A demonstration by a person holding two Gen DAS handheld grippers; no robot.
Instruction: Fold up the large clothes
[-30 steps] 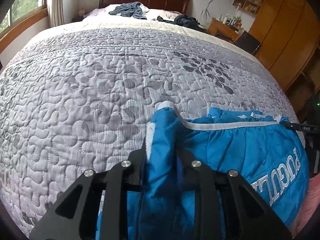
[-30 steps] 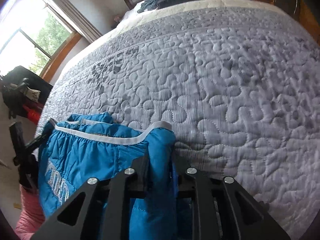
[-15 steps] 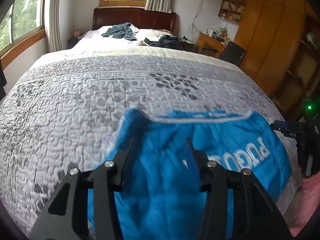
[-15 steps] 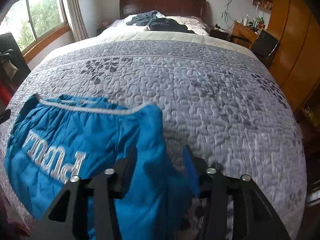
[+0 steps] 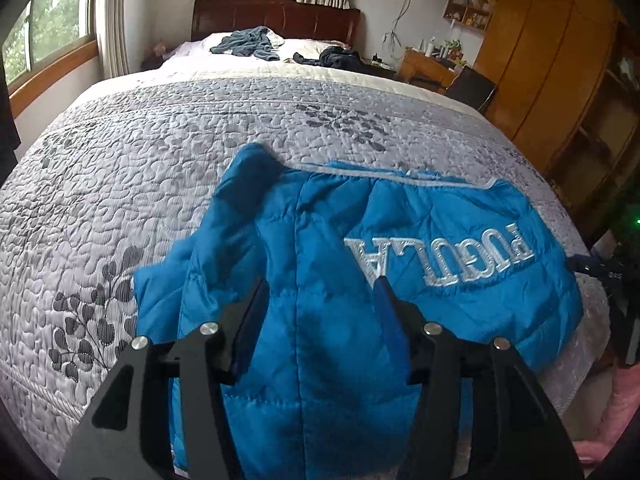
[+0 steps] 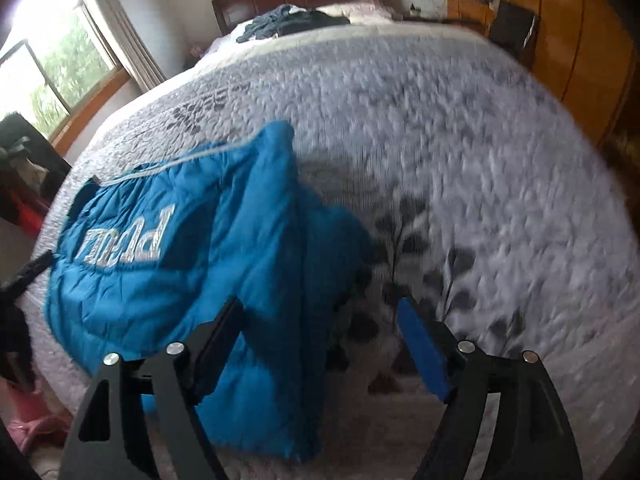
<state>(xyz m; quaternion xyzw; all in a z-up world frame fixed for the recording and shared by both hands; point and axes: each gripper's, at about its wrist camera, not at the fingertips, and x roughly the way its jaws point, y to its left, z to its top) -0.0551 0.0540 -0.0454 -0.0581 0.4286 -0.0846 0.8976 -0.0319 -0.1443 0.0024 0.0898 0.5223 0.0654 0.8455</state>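
Soft daylight from windows [image 5: 60, 32]; right view motion-blurred, window glare; fisheye edges dark.

Bright blue quilted jacket [image 5: 320, 240], white embroidered lettering facing up, white-piped hem toward the headboard, lying rumpled near the foot edge of the bed [image 5: 160, 152], draping over that edge
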